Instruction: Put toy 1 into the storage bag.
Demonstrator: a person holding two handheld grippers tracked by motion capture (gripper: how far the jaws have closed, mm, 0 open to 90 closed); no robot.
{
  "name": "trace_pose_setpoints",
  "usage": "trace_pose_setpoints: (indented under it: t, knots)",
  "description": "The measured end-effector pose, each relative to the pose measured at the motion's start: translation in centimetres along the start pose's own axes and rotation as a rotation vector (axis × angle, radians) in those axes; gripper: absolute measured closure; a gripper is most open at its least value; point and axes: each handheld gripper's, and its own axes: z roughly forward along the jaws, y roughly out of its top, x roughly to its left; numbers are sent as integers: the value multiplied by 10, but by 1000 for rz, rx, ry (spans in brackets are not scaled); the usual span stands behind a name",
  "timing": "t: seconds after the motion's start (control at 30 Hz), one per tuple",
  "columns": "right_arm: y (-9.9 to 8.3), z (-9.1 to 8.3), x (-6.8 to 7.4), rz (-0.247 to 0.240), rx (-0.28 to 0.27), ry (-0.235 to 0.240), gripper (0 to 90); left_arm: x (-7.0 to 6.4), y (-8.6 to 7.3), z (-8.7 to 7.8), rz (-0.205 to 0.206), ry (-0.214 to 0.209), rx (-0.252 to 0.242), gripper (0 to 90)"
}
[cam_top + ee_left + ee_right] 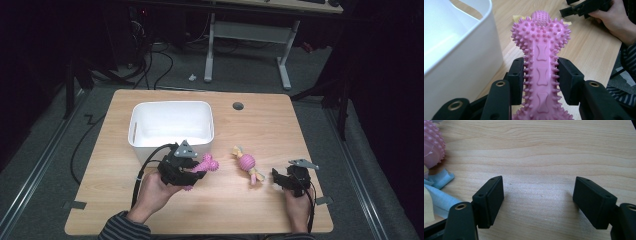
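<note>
A pink spiky bone toy [541,62] is clamped by its shaft between the jaws of my left gripper [541,80]. In the high view my left gripper [192,172] holds that bone [207,165] just in front of the white bin [171,107]. A second toy, a pink spiky ball on a yellow and blue rope [246,163], lies on the table between the hands; its ball [432,147] sits at the left edge of the right gripper view. My right gripper [539,200] is open over bare wood, right of that toy [280,179].
The wooden table [270,125] has a round cable hole [238,106] behind the toys. The bin's white wall [461,62] stands close on the left of the held bone. A desk frame [250,45] and cables lie on the floor beyond the table.
</note>
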Motion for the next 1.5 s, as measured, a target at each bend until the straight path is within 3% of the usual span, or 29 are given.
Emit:
trace_pose_setpoints:
  t: [0.27,0.9,1.5]
  knots:
    - [0,0,0,-1,1,1,249,8,9,-21,-2,38,-17,589]
    - [0,0,0,-1,2,3,249,30,27,-49,-20,99,-51,589]
    - [0,0,0,-1,2,3,249,61,34,-60,-57,193,-39,589]
